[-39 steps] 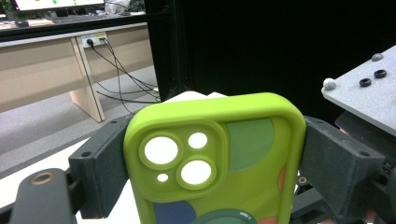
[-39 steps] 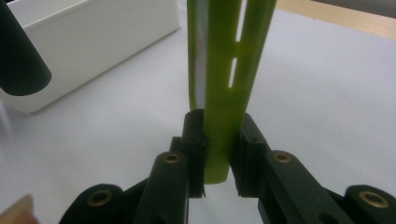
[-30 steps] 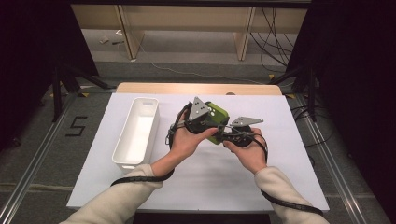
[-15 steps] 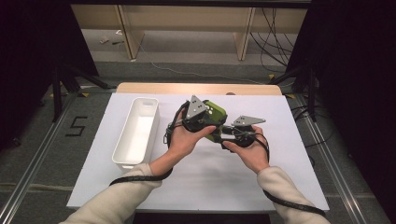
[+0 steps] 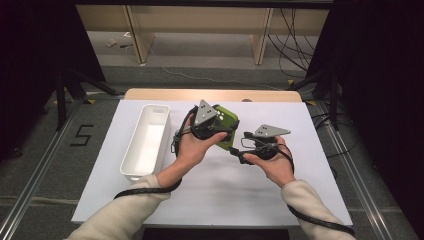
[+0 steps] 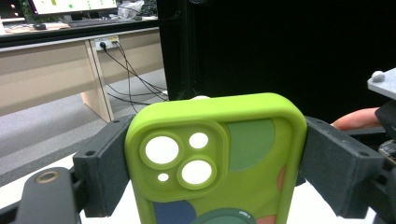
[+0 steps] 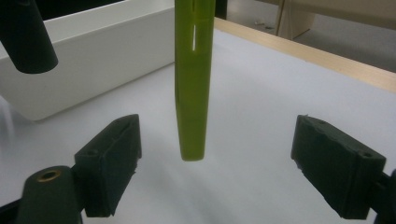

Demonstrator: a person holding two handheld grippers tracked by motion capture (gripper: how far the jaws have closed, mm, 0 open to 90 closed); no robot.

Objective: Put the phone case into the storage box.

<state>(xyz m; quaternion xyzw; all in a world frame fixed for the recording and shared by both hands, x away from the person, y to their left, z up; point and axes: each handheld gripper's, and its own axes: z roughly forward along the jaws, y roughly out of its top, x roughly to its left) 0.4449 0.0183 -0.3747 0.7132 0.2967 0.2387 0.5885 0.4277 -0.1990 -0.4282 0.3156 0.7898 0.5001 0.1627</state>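
Note:
My left gripper (image 5: 223, 133) is shut on a lime-green phone case (image 5: 228, 123) and holds it up above the white table. In the left gripper view the case (image 6: 210, 154) shows its back, with camera cut-outs and coloured patches, and both pads (image 6: 105, 163) press its long sides. My right gripper (image 5: 239, 151) sits just to the right of it. Its jaws have just been opening and now stand wide. The case's thin lower edge (image 7: 192, 84) hangs between them, and neither pad (image 7: 109, 163) touches it.
A long white tray (image 5: 156, 107) stands to the left of the hands, with its wall (image 7: 93, 60) behind the case. A white sheet (image 5: 215, 195) covers the table, and a wooden edge (image 5: 210, 95) runs along the far side. Cables trail from both grippers.
The right gripper's jaws have spread apart and let go of the case. Both hands have stayed about where they were, and the left still grips the case.

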